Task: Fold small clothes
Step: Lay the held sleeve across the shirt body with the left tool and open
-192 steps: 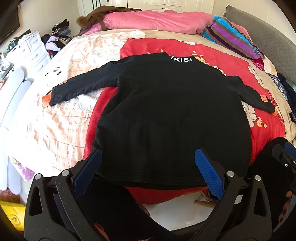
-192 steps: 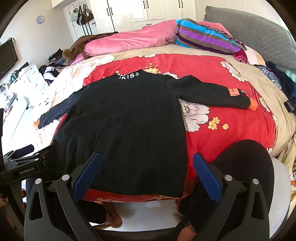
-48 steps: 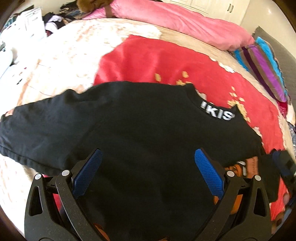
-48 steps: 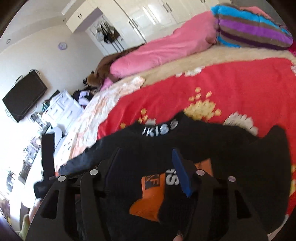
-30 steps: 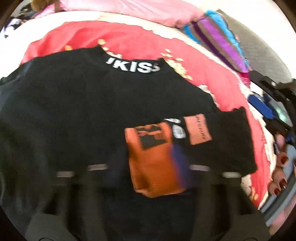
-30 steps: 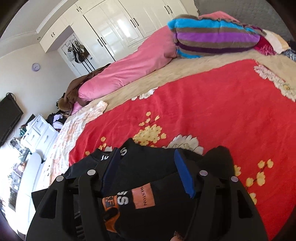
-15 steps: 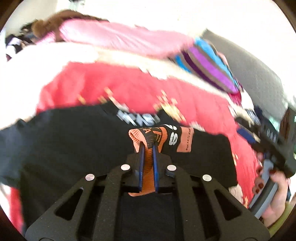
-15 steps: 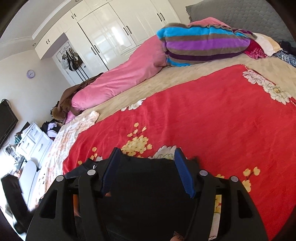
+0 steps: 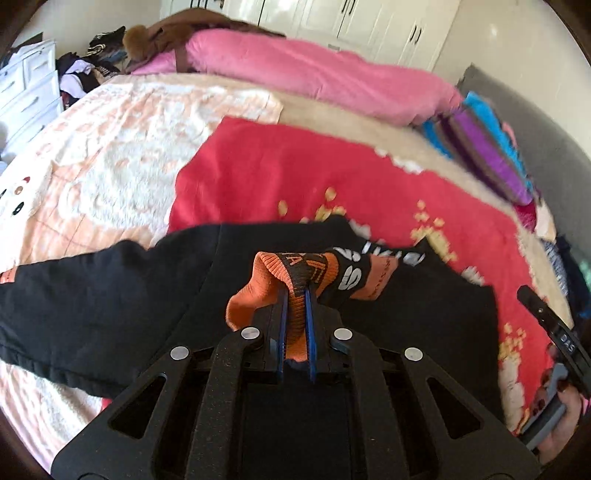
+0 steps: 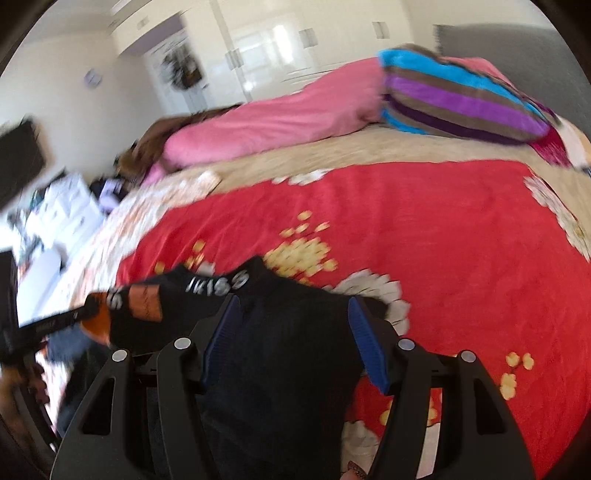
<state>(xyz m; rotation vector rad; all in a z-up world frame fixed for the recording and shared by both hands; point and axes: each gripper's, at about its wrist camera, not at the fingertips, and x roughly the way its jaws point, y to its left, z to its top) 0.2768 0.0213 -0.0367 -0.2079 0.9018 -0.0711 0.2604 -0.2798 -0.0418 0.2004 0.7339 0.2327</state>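
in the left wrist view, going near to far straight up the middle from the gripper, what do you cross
left gripper shut on the orange cuff → black sweater → red floral blanket → beige bedspread → pink duvet → white wardrobe doors

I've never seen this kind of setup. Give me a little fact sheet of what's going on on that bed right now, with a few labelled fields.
Garment: black sweater spread on a red floral blanket
Left gripper: shut on the orange cuff of one sleeve, cuff raised over the sweater's body
Right gripper: open, over the sweater, gripping nothing
Collar lettering: white
Other sleeve: lying out flat
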